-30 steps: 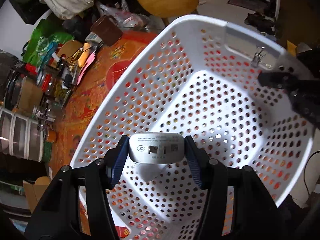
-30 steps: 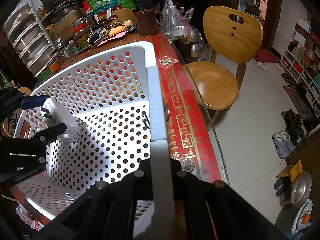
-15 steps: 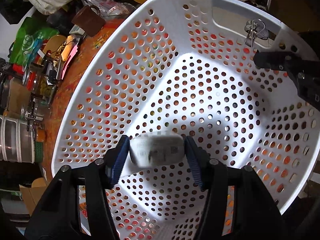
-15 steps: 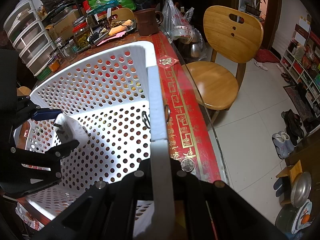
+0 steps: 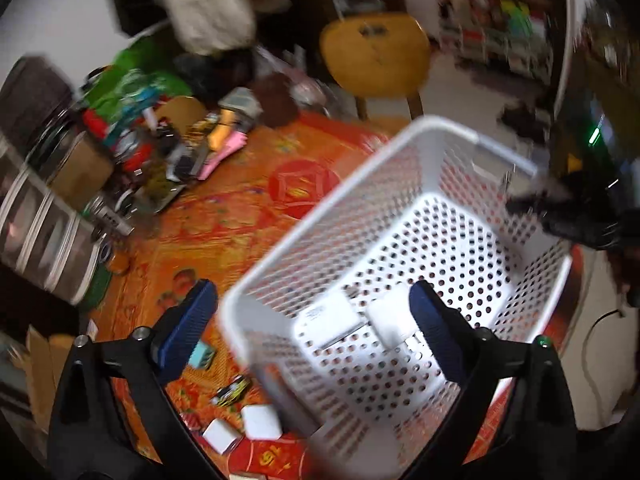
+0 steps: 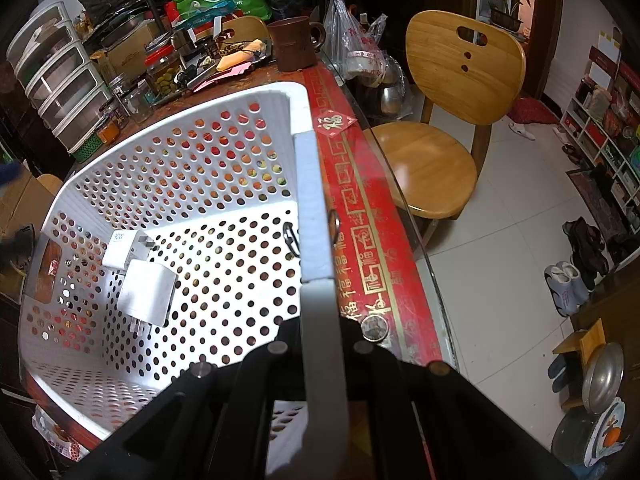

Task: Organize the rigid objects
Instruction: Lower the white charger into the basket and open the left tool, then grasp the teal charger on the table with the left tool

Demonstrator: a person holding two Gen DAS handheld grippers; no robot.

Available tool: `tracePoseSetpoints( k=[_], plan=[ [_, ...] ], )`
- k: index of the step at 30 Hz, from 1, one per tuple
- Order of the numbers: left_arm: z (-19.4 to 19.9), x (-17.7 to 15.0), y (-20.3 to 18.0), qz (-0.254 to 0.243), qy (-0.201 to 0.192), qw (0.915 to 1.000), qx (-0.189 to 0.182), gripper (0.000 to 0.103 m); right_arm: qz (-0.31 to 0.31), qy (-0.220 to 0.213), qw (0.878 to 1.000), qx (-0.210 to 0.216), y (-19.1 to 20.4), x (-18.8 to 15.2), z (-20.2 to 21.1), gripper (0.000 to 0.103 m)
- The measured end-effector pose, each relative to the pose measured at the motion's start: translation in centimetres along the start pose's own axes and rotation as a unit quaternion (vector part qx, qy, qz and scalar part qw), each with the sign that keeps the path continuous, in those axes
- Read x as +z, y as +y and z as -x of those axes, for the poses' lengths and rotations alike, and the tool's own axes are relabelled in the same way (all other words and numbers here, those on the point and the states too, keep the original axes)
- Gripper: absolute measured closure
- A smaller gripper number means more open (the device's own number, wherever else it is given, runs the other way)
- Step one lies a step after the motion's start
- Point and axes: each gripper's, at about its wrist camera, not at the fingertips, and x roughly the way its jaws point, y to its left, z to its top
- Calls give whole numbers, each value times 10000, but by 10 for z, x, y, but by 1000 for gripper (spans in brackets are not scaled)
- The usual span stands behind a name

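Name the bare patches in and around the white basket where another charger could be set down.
Free: the basket floor between the two chargers and the wall the right tool clamps; the orange cloth beyond the basket. Crowded: the clutter along the table's far edge.

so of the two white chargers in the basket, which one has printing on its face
The charger lying nearer the basket wall shows small printed text on its upturned face. The other charger, beside it and toward the basket's middle, shows a plain white face.
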Motion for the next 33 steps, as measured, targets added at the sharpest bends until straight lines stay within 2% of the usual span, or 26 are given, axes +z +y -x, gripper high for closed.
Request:
tracePoseSetpoints(
  k=[2,4,6,8,12,15,20,24,27,30,32,33],
  plan=[
    [25,-13,36,392,-226,9989,156,1,2,2,10000,-4,0,0,0,100],
    [35,-27,65,600,-200,9976,264,0,-6,-2,10000,2,0,0,0,100],
    [36,-46,100,944,-89,9930,704,1,-3,-5,10000,-6,1,-1,0,100],
    [26,-65,128,1276,105,9889,755,1,-9,-11,10000,6,1,-1,0,100],
    [-30,-109,167,1767,811,9771,861,1,-16,-11,10000,7,1,0,0,100],
    [-79,-132,178,1998,1291,9680,801,1,-18,-14,10000,10,1,-1,0,100],
    [-138,-154,194,2646,1609,9496,492,1,-5,-6,10000,-5,0,-2,0,100],
    [-172,-145,191,2735,1723,9458,310,1,13,8,10000,-17,0,-3,0,100],
    [-186,-134,190,2742,1758,9448,360,1,11,19,10000,-16,0,-3,-1,100],
    [-192,-125,193,2856,1813,9401,422,9,13,15,10000,-18,0,-3,-1,100],
    [-200,-125,197,2981,1907,9346,353,24,19,17,10000,-14,0,-3,-1,100],
    [-201,-126,198,3013,1925,9333,327,27,23,18,10000,-14,-1,-3,-1,100]
  ],
)
